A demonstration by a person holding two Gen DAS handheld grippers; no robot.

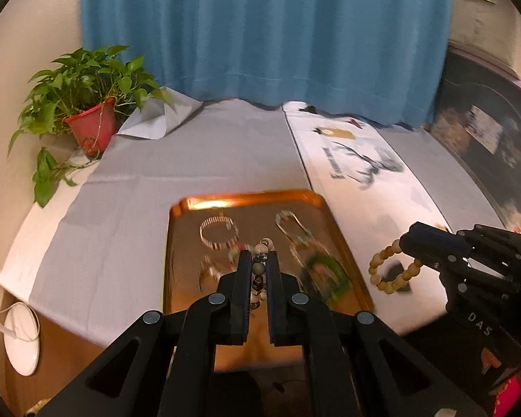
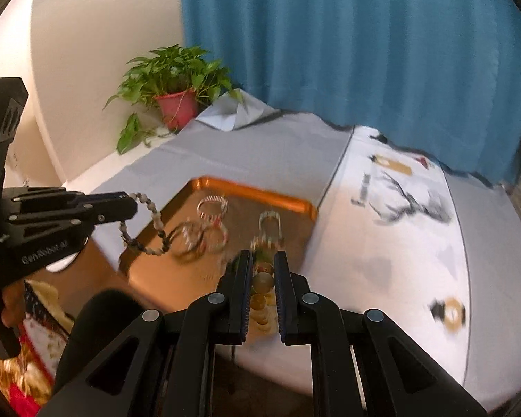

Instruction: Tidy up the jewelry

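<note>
Clenching my left gripper (image 1: 258,260) on a grey beaded bracelet (image 2: 146,229) and my right gripper (image 2: 263,271) on a tan wooden bead bracelet (image 1: 392,271), I hold both above the copper tray (image 1: 177,260) on the bench (image 1: 121,208).

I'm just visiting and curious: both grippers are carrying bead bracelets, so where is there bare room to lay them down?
Free: the grey cloth between the potted plant and the copper tray, and the tray's near end. The printed white cloth right of the tray is mostly bare too. Crowded: the tray's middle and far half, full of bracelets.
</note>
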